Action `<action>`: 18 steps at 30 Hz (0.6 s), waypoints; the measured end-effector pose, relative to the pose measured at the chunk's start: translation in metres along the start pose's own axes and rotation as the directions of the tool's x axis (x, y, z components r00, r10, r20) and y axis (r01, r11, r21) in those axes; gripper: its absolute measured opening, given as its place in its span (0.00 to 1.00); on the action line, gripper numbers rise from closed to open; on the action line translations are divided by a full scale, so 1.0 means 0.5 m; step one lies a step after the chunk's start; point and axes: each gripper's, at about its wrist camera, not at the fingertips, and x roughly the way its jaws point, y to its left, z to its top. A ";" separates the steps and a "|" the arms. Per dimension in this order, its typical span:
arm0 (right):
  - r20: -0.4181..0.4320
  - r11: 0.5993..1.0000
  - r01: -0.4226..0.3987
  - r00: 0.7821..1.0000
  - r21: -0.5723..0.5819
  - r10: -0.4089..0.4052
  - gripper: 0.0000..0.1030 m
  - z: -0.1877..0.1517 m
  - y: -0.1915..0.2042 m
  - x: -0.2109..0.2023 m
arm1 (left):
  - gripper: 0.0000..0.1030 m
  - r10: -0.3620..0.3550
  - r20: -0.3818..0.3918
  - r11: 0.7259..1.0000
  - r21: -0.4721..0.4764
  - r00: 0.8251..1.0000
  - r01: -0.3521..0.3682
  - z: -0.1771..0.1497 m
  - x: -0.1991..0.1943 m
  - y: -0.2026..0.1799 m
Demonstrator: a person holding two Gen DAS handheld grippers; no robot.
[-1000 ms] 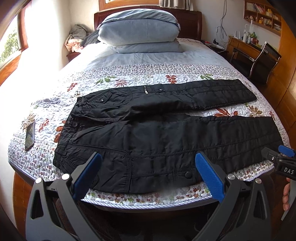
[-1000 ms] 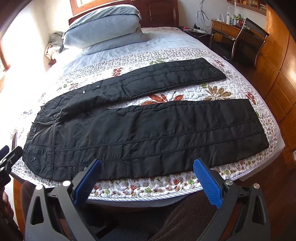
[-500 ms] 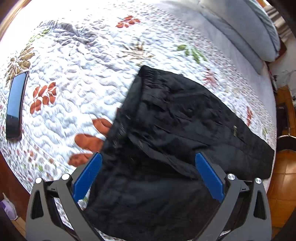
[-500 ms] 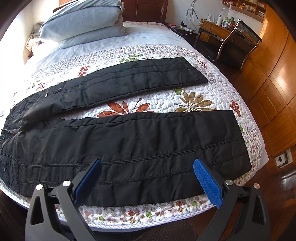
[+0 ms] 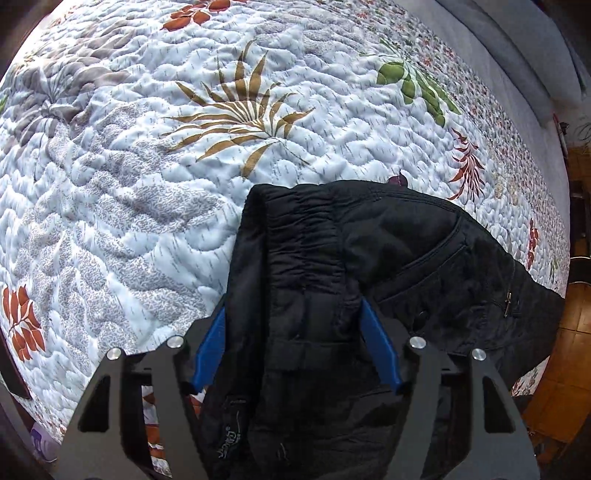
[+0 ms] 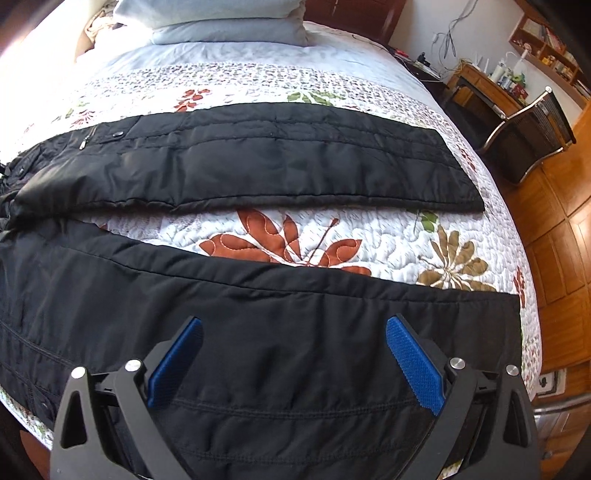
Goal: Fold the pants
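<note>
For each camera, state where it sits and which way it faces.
Left wrist: on the left gripper, looking steeply down at the pants waistband on the quilt; its blue pads have just been closing and flank a bunched fold.
Right wrist: on the right gripper, angled down across the near leg toward the pillows; jaws open above the cloth.
Shared: the same black pants and floral quilt.

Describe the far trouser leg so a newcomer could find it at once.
On the bed's floral quilt lie black pants, legs spread apart. The far trouser leg is the one nearer the stacked pillows; unlike the near leg, it carries a zip and snap button by its hip.
</note>
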 end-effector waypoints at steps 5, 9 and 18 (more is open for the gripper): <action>0.068 1.000 -0.004 0.998 0.001 0.004 0.97 0.039 -0.059 0.010 | 0.36 -0.008 0.006 1.000 -0.011 1.000 0.008 -0.005 0.000 -0.030; 0.123 0.994 -0.058 0.991 0.098 0.046 0.97 0.111 -0.181 0.031 | 0.28 -0.004 0.042 1.000 -0.008 0.999 0.004 -0.015 -0.003 -0.053; 0.013 0.969 -0.026 1.000 0.247 0.023 0.97 0.370 -0.492 0.244 | 0.27 0.016 0.097 1.000 -0.004 0.995 -0.016 -0.027 -0.011 -0.055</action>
